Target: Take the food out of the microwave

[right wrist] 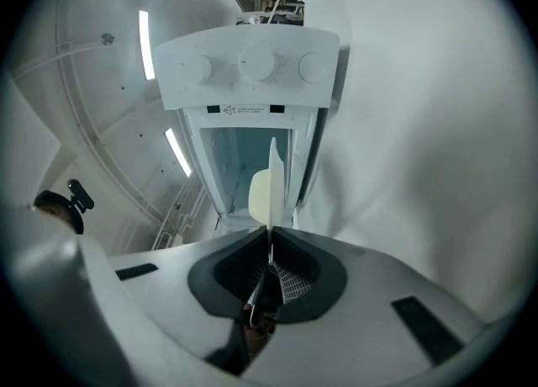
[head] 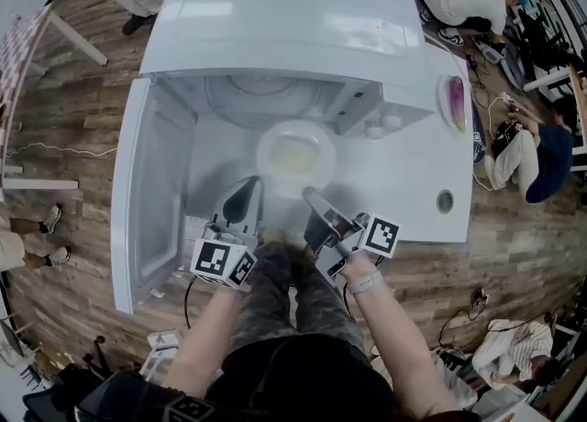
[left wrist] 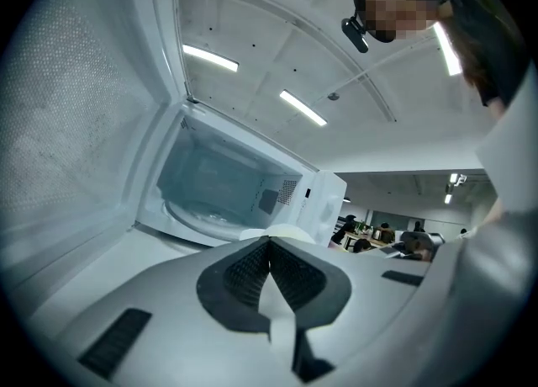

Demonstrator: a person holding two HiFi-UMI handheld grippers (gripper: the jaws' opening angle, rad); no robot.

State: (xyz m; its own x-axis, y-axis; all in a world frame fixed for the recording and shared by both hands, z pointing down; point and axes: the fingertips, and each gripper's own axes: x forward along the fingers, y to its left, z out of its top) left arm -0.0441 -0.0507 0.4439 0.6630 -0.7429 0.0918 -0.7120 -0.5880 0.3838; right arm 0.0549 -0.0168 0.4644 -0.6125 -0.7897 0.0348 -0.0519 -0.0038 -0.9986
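Because food (head: 295, 156) could spill: plate (head: 267, 147) is being held level over the worktop (head: 413, 193), before the microwave (head: 284, 30).
Left tool (head: 249, 187): is gripping the plate's near rim.
Right tool (head: 311, 196): is gripping the same rim, sharing the weight.

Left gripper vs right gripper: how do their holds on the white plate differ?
Left gripper clamps the round white plate at its near-left rim; right gripper at its near-right rim. Left's view faces the open white microwave cavity; right's shows its knob panel. Both are shut on the plate.
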